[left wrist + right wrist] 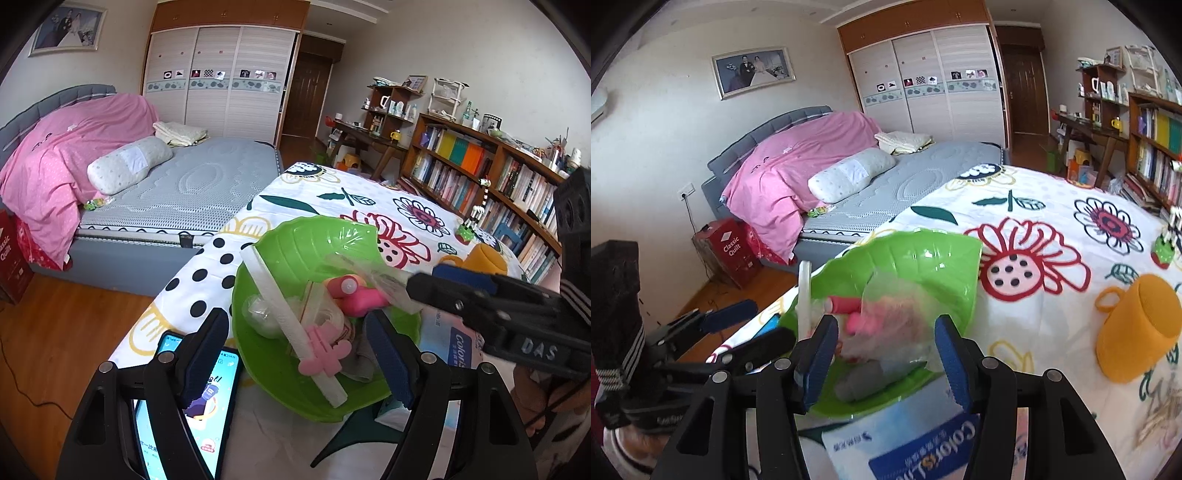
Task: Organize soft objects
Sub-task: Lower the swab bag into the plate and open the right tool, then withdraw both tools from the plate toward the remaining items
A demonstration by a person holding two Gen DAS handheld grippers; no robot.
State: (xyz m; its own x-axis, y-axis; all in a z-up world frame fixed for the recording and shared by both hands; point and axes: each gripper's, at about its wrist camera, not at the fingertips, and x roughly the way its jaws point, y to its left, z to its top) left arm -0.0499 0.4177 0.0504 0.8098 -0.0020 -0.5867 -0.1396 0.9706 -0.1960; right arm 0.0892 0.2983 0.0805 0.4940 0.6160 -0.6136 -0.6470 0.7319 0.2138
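Hovering both grippers wide-jawed at the lower frame, your left gripper (pixel 299 354) and right gripper (pixel 886 362) flank the green bowl (pixel 295 254) holding the plastic bag (pixel 897 317) at center.

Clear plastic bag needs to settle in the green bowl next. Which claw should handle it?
Right. The right claw is open around the clear plastic bag above the green bowl. The left claw is open on the bowl's other side, near the white strip.
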